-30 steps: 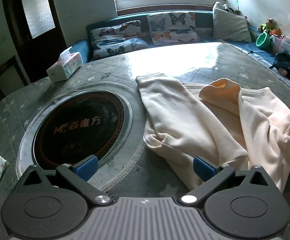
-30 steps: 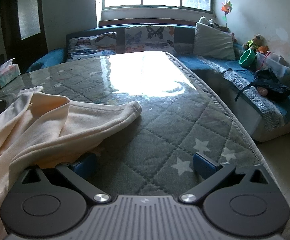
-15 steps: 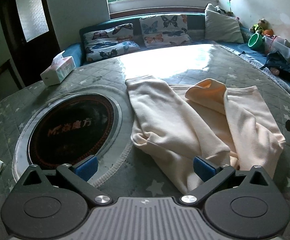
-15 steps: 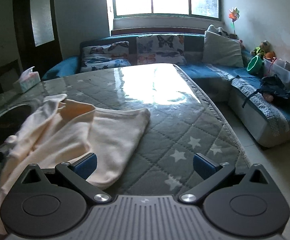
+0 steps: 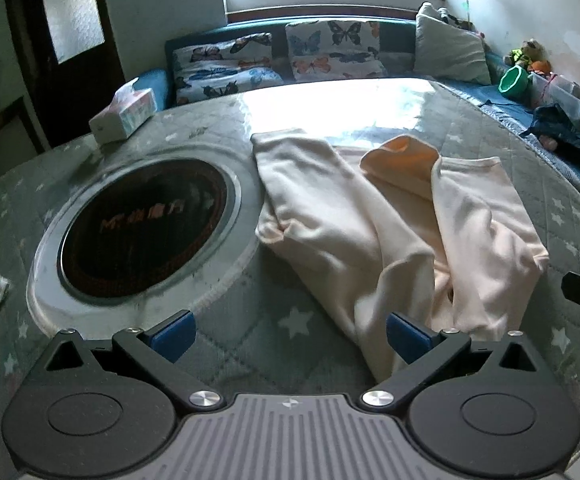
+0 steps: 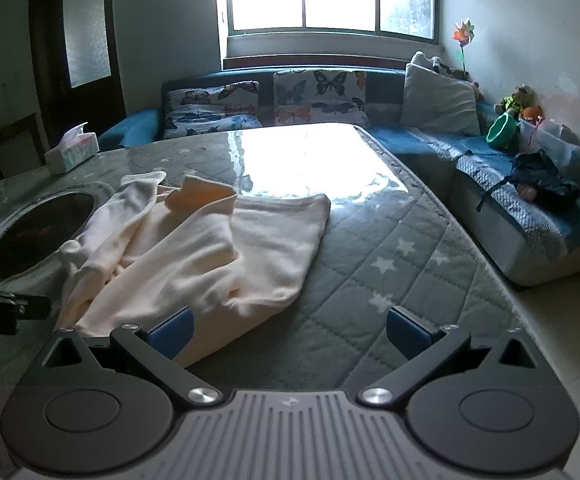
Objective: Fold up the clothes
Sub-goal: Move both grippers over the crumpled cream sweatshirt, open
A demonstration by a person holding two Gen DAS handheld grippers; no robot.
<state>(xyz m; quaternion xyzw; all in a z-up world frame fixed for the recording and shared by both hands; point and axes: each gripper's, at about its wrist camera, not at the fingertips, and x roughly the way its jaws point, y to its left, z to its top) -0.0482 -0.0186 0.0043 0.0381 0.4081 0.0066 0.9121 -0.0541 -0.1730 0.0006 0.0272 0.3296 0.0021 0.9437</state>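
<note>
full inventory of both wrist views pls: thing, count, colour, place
garment: 1, cream, crumpled on the table right of the round inset
table: 1, grey-green quilted cover with white stars, glossy top
round inset: 1, black with a metal rim, left part of the table
tissue box: 1, white and pastel, far left table corner
butterfly cushions: 2, white with coloured print, on the sofa under the window
plain pillow: 1, grey, sofa right end
sofa: 1, blue, behind and right of the table
green bowl: 1, on the sofa by the right wall
pinwheel: 1, multicoloured, right corner
left gripper: 1, black with blue pads, open, empty
right gripper: 1, same, open, empty
</note>
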